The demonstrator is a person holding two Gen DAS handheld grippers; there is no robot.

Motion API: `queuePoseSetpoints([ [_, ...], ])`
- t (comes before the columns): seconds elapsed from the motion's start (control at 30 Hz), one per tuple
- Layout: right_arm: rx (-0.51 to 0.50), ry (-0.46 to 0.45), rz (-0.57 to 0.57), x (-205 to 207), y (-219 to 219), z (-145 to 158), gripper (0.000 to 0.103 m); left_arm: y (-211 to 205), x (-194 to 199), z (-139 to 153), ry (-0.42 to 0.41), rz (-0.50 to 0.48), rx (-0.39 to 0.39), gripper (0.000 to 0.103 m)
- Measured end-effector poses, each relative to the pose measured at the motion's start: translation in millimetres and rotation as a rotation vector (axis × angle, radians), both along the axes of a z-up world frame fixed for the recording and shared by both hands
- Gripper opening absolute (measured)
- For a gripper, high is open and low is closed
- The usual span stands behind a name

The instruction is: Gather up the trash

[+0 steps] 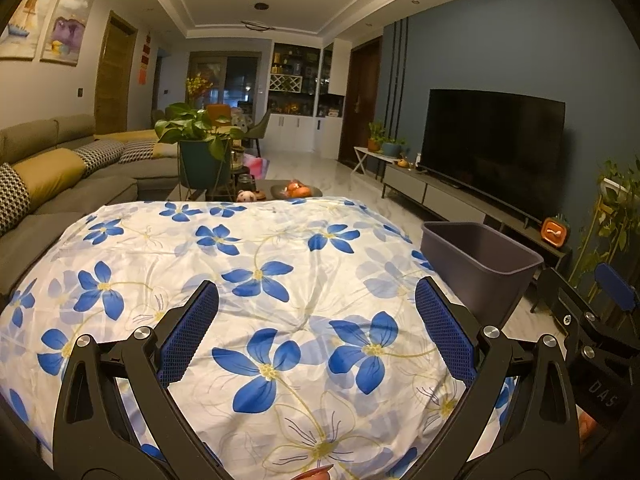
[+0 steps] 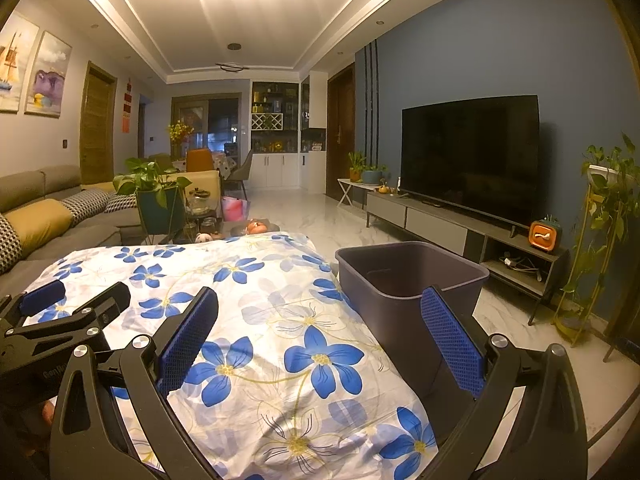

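Note:
A grey plastic bin (image 1: 480,256) stands at the right edge of a surface covered with a white cloth with blue flowers (image 1: 256,272). It also shows in the right wrist view (image 2: 408,280), and its inside looks empty. My left gripper (image 1: 316,312) is open and empty above the cloth. My right gripper (image 2: 320,320) is open and empty, its right finger in front of the bin. The right gripper shows at the right edge of the left view (image 1: 600,312); the left gripper shows at the left of the right view (image 2: 72,304). No trash is visible on the cloth.
A grey sofa (image 1: 52,184) runs along the left. A potted plant (image 1: 200,140) and a low table with small items (image 1: 280,192) stand behind the cloth. A TV (image 1: 492,140) on a low cabinet lines the right wall, with a plant stand (image 2: 600,216) beside it.

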State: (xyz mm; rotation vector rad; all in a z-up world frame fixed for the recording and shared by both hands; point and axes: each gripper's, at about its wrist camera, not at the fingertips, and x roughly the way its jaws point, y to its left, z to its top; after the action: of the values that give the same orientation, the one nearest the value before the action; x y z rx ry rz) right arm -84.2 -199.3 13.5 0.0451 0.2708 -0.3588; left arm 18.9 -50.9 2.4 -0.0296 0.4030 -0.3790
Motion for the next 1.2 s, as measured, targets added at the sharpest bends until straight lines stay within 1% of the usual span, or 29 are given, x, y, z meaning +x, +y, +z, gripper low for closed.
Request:
queuePoseSetpoints([
  [1.2, 0.005, -0.005, 0.0, 2.1, -2.7, 0.9, 0.098, -2.4, -9.5, 6.5, -0.039, 0.026, 0.017, 0.097],
])
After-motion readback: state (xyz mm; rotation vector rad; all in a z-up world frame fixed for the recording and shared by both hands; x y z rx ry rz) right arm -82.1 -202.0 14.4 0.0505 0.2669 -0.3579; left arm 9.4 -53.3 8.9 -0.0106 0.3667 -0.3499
